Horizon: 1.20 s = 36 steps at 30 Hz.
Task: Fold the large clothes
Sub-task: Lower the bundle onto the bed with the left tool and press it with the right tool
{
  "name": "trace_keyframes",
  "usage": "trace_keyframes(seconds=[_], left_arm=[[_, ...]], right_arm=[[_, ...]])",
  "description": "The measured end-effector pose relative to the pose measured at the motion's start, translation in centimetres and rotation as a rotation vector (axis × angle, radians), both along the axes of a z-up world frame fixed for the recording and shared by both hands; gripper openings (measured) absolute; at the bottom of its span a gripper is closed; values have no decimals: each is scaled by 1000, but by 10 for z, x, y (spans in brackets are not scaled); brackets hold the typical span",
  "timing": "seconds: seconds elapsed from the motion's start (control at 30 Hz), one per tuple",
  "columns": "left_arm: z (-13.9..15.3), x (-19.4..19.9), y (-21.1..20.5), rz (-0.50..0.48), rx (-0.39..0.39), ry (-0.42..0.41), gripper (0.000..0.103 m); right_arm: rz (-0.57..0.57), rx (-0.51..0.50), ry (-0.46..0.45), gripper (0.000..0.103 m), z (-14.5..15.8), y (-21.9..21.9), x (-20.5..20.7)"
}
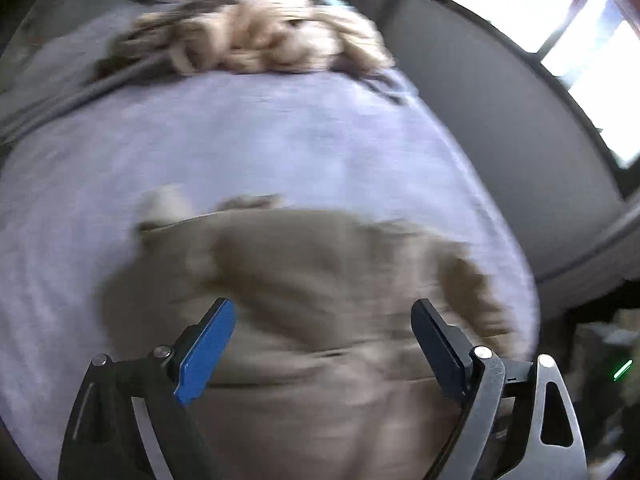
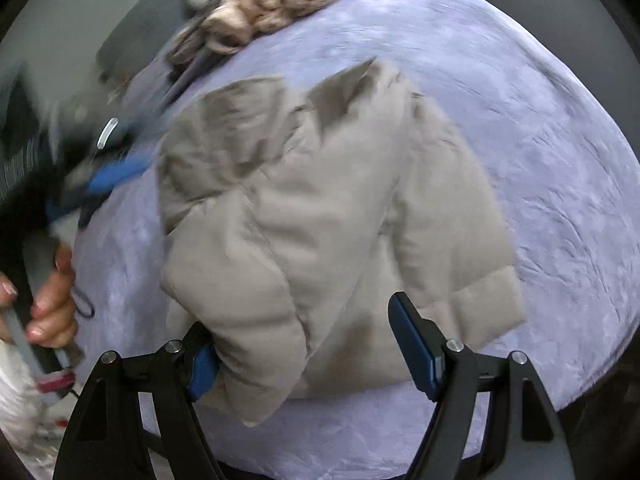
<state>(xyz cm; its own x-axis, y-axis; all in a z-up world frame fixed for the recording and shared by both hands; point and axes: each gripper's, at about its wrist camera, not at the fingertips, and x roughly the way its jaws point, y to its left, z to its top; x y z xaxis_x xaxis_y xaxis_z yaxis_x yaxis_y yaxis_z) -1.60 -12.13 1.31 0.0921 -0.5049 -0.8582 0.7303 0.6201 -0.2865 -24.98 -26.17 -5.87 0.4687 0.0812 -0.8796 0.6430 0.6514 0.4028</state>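
Both tools hanging released over beige puffer jacket (image 2: 320,208), nothing between jaws. Left tool (image 1: 324,340) spread wide above jacket; right tool (image 2: 304,344) spread too, its left pad just beside a puffy folded edge, contact unclear.

Jacket lying part-folded mid-bed on lavender blanket (image 2: 540,140), near edge, likely so I am reaching both sides easily. Heap of fluffy clothes (image 1: 256,36) waiting at far end, well apart.

Right view showing whole jacket outline, my hand (image 2: 52,300) gripping other tool's handle at left. Left view blurred, showing window (image 1: 580,40) far right instead.
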Motion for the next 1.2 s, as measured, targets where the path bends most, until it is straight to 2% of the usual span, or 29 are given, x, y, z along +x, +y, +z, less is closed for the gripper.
trace_keyframes(seconds=[0.03, 0.1, 0.23, 0.37, 0.47, 0.6, 0.63, 0.67, 0.7, 0.73, 0.77, 0.83, 0.9, 1.0, 1.1, 1.2], left_arm=[[-13, 10, 12, 28, 41, -1, 90], [-33, 21, 29, 68, 70, 22, 90], [-79, 28, 50, 127, 65, 135, 90], [-97, 28, 55, 146, 27, 182, 90], [-99, 24, 50, 140, 17, 178, 90], [-97, 21, 41, 147, 25, 169, 90], [-99, 20, 39, 152, 30, 165, 90], [-99, 20, 38, 157, 33, 162, 90], [-99, 19, 37, 163, 36, 160, 90], [-100, 18, 35, 169, 43, 159, 90], [-100, 18, 30, 171, 46, 154, 90], [-95, 13, 19, 164, 51, 135, 90], [-89, 5, 7, 146, 52, 114, 90], [-80, -12, -20, 98, 62, 59, 90], [-73, -35, -51, 54, 81, -9, 90], [-71, -51, -77, 29, 109, -60, 90]], right_arm=[[-22, 34, -21, 79, 1, -6, -4], [-57, 138, -112, 79, 2, -23, -15], [-60, 311, -218, 83, -3, -59, -2], [-103, 483, -284, 85, -22, -97, 21], [-101, 545, -267, 86, -36, -119, 46], [51, 548, -220, 86, -48, -115, 96], [93, 529, -196, 86, -50, -113, 111], [153, 475, -143, 81, -49, -107, 126], [189, 432, -108, 71, -49, -105, 137], [224, 382, -70, 32, -48, -101, 142], [256, 316, -22, 24, -47, -99, 147], [274, 267, -36, 15, -39, -100, 148], [302, 197, -59, 13, -24, -97, 131], [303, 161, -70, 13, -18, -107, 109], [256, 166, -62, 13, -30, -126, 78], [198, 158, -15, 13, -50, -146, 53]])
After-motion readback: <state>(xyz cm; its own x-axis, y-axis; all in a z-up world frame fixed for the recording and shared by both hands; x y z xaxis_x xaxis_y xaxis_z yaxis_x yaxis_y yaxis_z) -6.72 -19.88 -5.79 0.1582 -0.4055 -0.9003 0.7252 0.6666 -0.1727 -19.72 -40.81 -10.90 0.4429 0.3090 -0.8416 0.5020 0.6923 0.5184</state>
